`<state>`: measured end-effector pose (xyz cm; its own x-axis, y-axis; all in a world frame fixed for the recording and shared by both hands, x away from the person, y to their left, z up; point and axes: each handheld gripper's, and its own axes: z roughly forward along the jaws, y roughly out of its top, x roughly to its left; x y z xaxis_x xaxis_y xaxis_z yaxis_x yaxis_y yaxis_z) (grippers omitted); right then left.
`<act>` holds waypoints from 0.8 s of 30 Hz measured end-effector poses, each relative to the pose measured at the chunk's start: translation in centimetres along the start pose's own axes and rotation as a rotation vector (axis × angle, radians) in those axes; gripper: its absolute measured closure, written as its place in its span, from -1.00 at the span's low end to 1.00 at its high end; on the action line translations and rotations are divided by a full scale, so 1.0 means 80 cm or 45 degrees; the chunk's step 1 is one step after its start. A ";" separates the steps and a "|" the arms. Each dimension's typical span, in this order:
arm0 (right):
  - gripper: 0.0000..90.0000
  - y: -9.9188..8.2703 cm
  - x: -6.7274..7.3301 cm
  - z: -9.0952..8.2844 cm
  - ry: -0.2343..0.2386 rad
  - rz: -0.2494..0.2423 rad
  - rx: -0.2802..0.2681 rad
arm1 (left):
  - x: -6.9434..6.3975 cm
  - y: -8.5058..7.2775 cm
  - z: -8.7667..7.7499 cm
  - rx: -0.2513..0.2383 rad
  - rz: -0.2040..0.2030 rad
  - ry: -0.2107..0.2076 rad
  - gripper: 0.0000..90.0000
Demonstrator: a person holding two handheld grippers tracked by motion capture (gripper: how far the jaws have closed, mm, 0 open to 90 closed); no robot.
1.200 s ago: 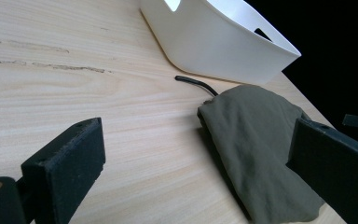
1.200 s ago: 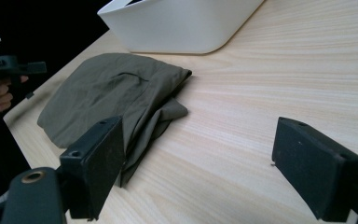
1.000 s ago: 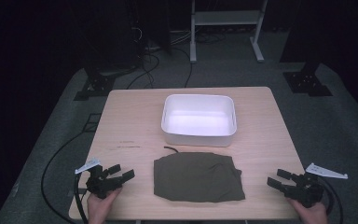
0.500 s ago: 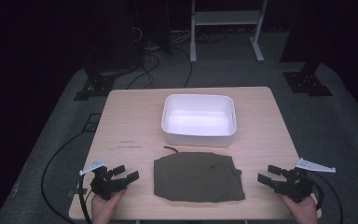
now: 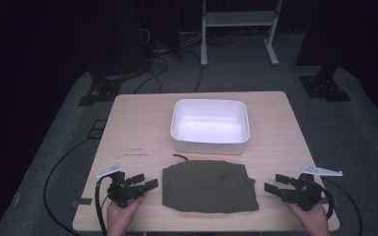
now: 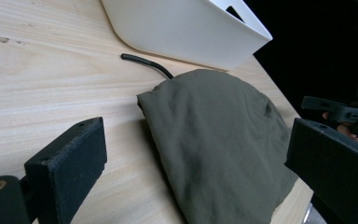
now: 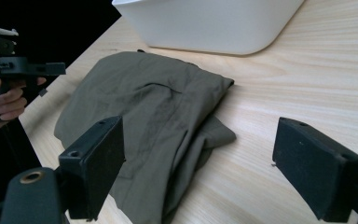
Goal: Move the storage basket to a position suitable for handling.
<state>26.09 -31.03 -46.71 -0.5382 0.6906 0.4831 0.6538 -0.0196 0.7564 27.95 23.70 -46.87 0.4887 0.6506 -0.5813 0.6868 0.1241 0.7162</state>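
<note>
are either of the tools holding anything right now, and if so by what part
Nothing is held. The left tool and right tool both stand open, each apart from the folded olive-green cloth lying between them.

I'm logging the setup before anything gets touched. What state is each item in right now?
olive cloth: folded, lying flat on the table, not gripped.
white bin: upright, empty.
black cord: loose, one end under the cloth.
left gripper: open, beside the cloth.
right gripper: open, beside the cloth.
</note>
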 end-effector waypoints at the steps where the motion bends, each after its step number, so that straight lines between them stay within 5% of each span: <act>1: -0.64 0.000 0.000 0.000 0.000 0.000 0.000 | 0.000 0.000 0.000 0.000 0.000 0.000 -0.91; 6: -0.64 0.000 0.003 0.010 0.021 0.042 -0.003 | -0.005 -0.001 0.015 0.039 -0.031 0.028 -0.91; 24: -0.64 -0.006 0.016 0.059 -0.010 0.079 0.150 | -0.012 -0.012 0.056 0.135 -0.085 0.070 -0.91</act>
<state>27.61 -26.72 -48.56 -0.4908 0.6962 0.5239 0.7442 0.0222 0.6676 29.21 19.57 -48.74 0.4120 0.6837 -0.6023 0.7711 0.0905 0.6302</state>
